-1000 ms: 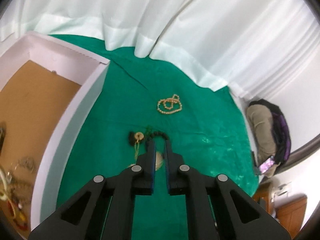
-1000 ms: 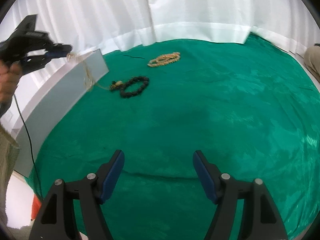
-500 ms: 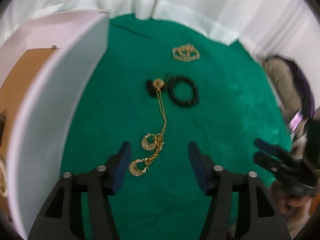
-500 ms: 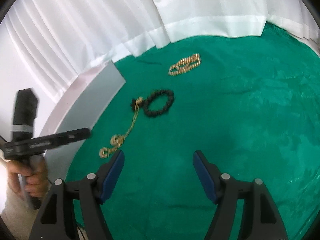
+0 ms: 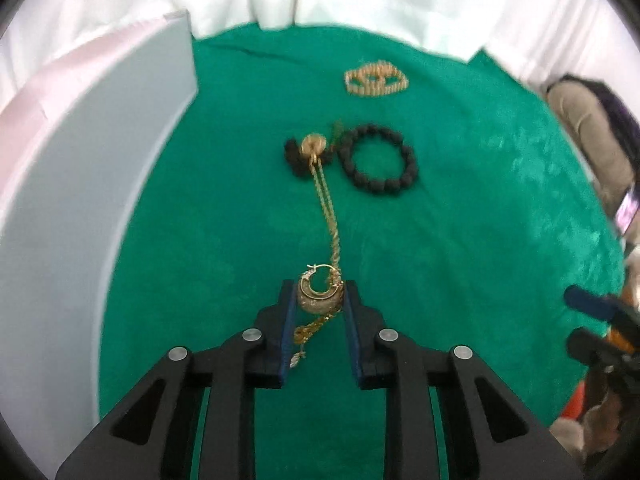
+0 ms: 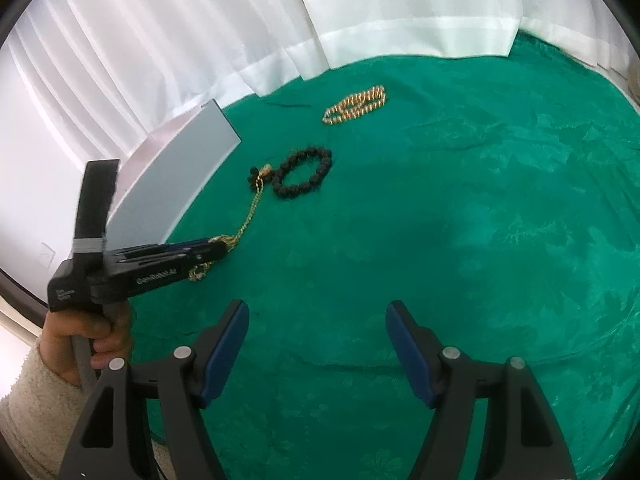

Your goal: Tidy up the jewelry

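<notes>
On the green cloth (image 5: 480,260) of the table, the left hand-held gripper (image 5: 319,300) now sits low over the gold hoop earring (image 5: 319,294), its jaws narrowed from the wide spread of half a second ago; they have just been closing, and the blue pads press the earring on both sides. A second ago those jaws were shut and carried higher. A gold chain (image 5: 328,204) runs from the earring up to a round gold pendant (image 5: 314,145) lying on dark beads beside the black bead bracelet (image 5: 378,158). Farther back lies the gold bead strand (image 5: 376,78). To the left stands the white box (image 5: 100,152). The right hand-held gripper (image 6: 318,344) hangs wide above bare cloth, nothing between its pads, unchanged
</notes>
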Demonstrator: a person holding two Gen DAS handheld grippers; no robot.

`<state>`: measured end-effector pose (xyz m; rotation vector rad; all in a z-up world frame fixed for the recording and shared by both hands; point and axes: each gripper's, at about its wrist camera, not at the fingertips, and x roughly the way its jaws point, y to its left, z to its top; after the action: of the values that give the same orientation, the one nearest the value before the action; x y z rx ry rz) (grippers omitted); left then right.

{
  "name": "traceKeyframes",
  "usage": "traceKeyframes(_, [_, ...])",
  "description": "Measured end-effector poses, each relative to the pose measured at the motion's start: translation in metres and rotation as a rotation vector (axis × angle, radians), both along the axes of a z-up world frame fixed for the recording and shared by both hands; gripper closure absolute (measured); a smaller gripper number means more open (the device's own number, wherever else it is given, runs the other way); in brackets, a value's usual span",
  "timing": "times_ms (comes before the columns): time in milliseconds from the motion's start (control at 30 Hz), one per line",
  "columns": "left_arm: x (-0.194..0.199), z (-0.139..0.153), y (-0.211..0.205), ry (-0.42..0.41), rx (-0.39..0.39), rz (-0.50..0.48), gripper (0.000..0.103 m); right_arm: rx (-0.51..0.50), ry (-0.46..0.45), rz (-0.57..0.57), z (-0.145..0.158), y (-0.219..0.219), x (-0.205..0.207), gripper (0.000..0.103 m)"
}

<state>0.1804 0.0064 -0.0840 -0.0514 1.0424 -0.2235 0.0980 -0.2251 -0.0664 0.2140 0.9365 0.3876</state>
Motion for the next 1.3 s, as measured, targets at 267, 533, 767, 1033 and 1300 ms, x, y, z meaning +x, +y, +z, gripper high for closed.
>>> traceKeyframes(267, [-0.026,0.078,0.026,-0.129,-0.163,0.040,0.082,0.004,-0.028,-0.006,0.007,-0.005,-0.005,0.030])
traceKeyframes(533, [-0.049,0.131,0.046,-0.228,-0.244,0.061,0.082,0.002,-0.046,0.002,0.014,-0.004,-0.015,0.030])
traceKeyframes(767, [-0.065,0.133,0.059,-0.224,-0.260,0.091,0.082,-0.005,-0.034,0.011,0.013,0.002,-0.015,0.030])
traceKeyframes(1033, [-0.070,0.130,0.076,-0.216,-0.270,0.132,0.082,-0.018,-0.036,0.031,0.014,0.011,-0.015,0.030])
traceKeyframes(1300, [-0.076,0.131,0.087,-0.221,-0.280,0.156,0.082,-0.026,-0.027,0.030,0.011,0.013,-0.013,0.030])
